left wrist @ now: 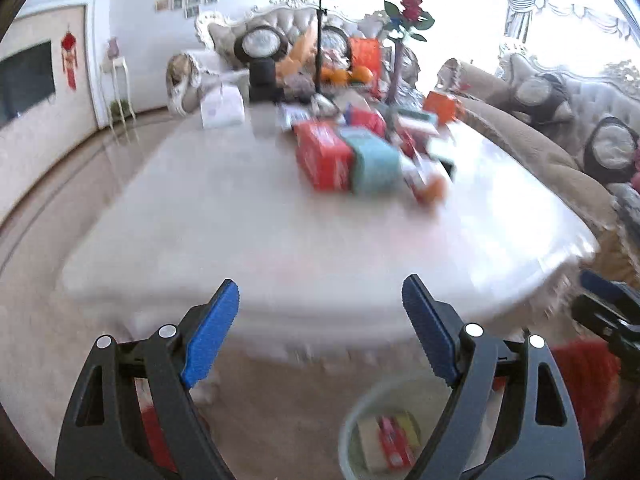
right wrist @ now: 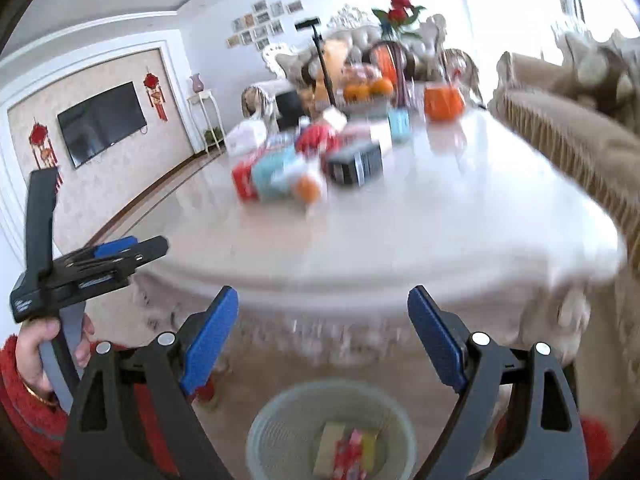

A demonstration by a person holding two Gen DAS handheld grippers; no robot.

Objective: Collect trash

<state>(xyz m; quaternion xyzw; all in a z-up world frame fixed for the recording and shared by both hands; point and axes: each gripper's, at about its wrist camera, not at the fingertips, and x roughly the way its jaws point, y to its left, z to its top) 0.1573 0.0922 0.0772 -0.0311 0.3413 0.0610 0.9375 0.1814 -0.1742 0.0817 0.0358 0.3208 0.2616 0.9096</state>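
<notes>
Sitting on the floor at the near end of the bench [right wrist: 460,216], the pale mesh waste basket [right wrist: 280,420] already holds a few flat wrappers or cartons [right wrist: 352,448] – red and yellow, too blurred to name – so it seems placed there to be within a short drop of the bench edge. Its mouth faces straight up.

The trash not yet collected lies further up the bench: a red box [left wrist: 322,156] and a teal box [left wrist: 376,160] side by side, touching, their long axes running from the near end toward the far end, slightly angled to the right in the left wrist view. A dark box [right wrist: 356,166] lies just beside them with its long axis across the bench, and an orange [right wrist: 308,190] sits against the teal one.

Both tools hang low, above the basket. The left hand-held gripper [left wrist: 320,332] has its fingers spread wide with nothing between them; the right hand-held gripper [right wrist: 322,340] is likewise spread and empty – probably ready for the next reach toward the boxes. Motion blur smears both views.
</notes>
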